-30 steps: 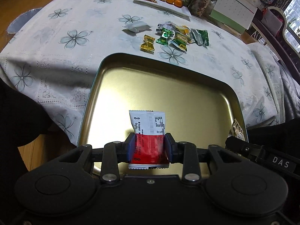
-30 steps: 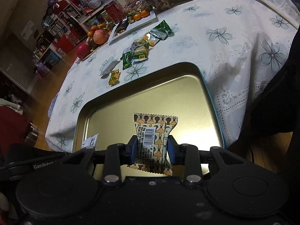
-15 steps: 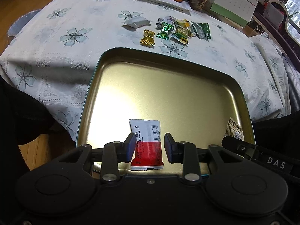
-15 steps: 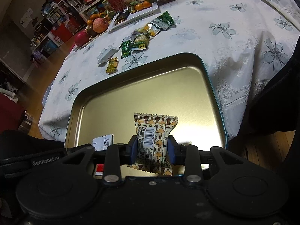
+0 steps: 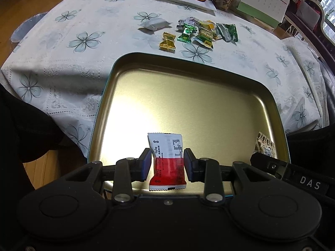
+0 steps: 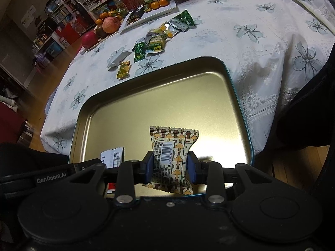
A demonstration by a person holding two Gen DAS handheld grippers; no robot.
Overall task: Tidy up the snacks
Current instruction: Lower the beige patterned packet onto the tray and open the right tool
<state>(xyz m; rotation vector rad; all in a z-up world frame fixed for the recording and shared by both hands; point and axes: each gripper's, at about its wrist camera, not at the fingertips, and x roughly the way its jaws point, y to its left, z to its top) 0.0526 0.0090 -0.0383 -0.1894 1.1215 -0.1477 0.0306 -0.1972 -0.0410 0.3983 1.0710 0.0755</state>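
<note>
pretty dim indoor light overall, warm yellowish cast. brightest spot is the glare on the gold tray (image 5: 188, 104), a big washed-out patch at its near left in the left view and a smaller one by the near right corner in the right view. heavy fisheye bend, so the tablecloth (image 5: 83, 41) curves away at the edges. soft shadows across its near left side. far shelves (image 6: 62, 16) are murky and soft, corners go nearly black.
</note>
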